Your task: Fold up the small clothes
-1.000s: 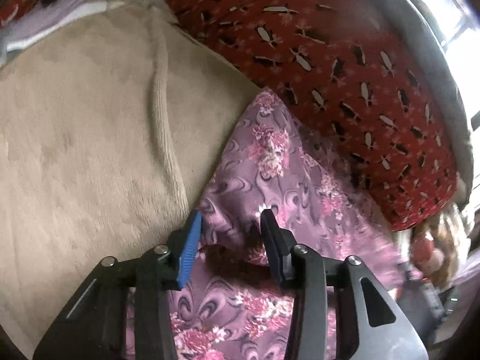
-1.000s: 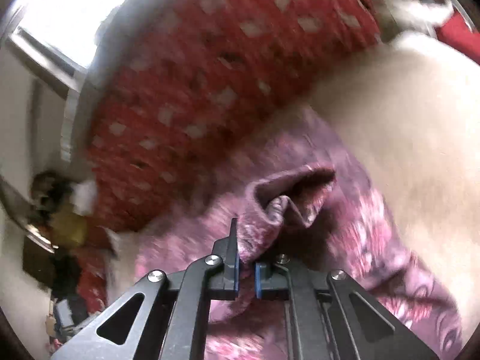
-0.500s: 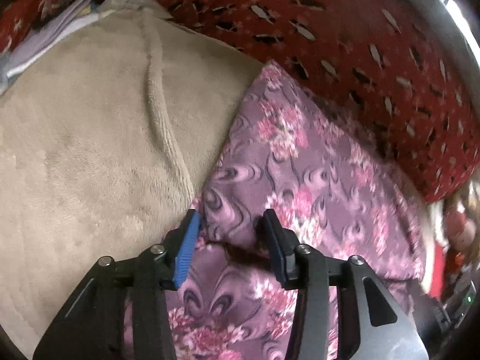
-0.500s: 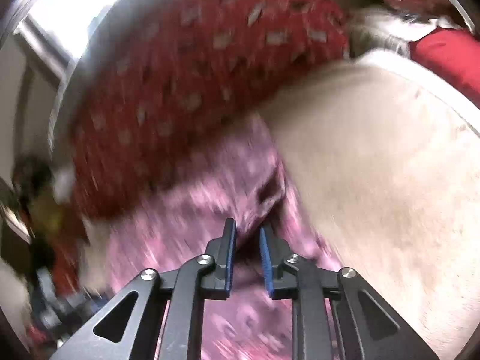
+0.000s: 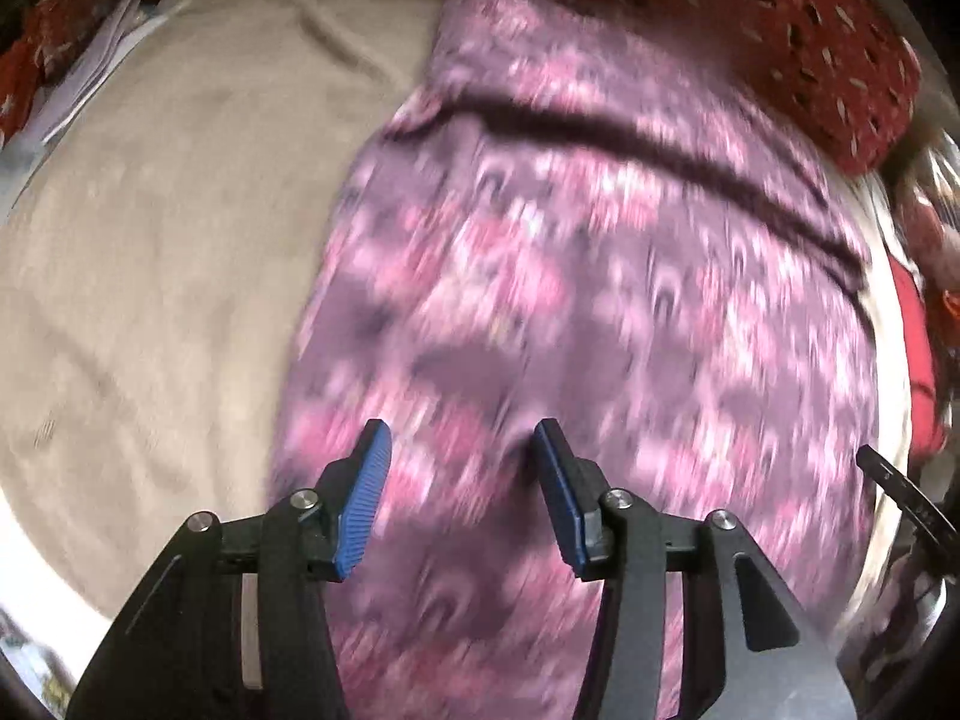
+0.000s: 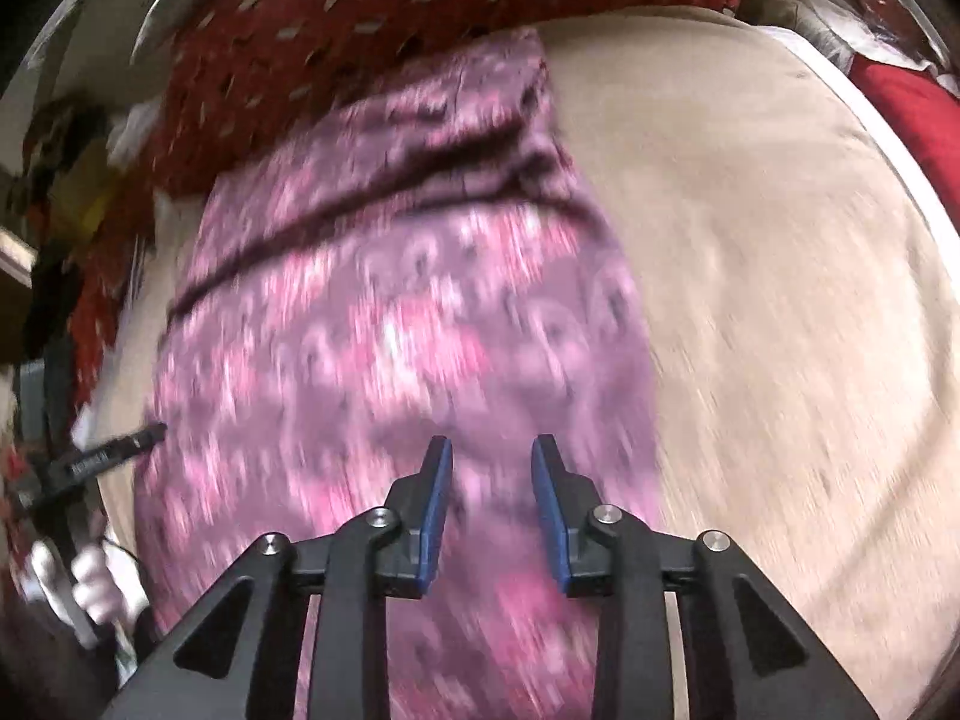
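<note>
A purple garment with pink flowers [image 5: 570, 276] lies spread on a beige blanket [image 5: 168, 228], with a dark fold line across its far part. It also shows in the right wrist view [image 6: 390, 324]. My left gripper [image 5: 462, 468] is open and empty above the garment's near part. My right gripper [image 6: 492, 474] is open and empty above the same cloth. The left gripper's tip shows at the left edge of the right wrist view [image 6: 114, 450]. Both views are motion-blurred.
A red patterned cushion [image 5: 780, 18] lies behind the garment, also seen in the right wrist view [image 6: 390, 6]. Papers [image 5: 102, 66] lie at the blanket's far left. A red cloth [image 6: 912, 114] lies at the right. Clutter sits at the left [image 6: 78, 192].
The right gripper opened and let go of the garment's fold. Both grippers pulled back and up, the left one opening wider. The garment now lies flatter and more of it shows.
</note>
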Tool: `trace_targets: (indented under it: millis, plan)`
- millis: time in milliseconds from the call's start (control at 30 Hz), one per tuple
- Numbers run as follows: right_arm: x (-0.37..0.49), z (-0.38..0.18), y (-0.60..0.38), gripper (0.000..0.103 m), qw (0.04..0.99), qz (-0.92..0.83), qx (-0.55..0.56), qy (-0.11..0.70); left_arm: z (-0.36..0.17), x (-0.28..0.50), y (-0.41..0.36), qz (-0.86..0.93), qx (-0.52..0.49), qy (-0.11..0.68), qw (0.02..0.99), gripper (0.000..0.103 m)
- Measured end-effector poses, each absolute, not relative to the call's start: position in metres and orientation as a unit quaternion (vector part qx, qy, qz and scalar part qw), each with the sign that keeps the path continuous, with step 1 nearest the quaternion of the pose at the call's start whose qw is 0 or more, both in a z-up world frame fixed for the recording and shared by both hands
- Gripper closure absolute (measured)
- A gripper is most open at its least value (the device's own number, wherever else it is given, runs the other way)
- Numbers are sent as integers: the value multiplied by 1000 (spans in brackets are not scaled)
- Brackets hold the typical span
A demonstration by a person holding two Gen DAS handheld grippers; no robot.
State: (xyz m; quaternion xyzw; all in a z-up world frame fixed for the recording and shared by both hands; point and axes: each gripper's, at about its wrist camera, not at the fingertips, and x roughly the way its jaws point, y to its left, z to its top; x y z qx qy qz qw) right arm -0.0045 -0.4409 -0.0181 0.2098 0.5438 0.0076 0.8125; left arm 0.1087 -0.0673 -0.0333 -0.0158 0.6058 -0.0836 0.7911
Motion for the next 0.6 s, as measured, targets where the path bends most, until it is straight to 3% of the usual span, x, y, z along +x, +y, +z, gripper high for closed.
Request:
trace_targets:
  millis: [200, 300, 600]
  plan:
    - [-73, -8, -451, 73, 825, -2, 204, 527, -25, 67, -16, -98, -55, 631, 768, 55]
    - [-103, -4, -466, 57, 831, -22, 214, 514, -27, 48, 10, -87, -63, 634, 766, 54]
    - [-151, -34, -480, 55, 804, 29, 328, 495, -64, 10, 24, -128, -126, 684, 707, 54]
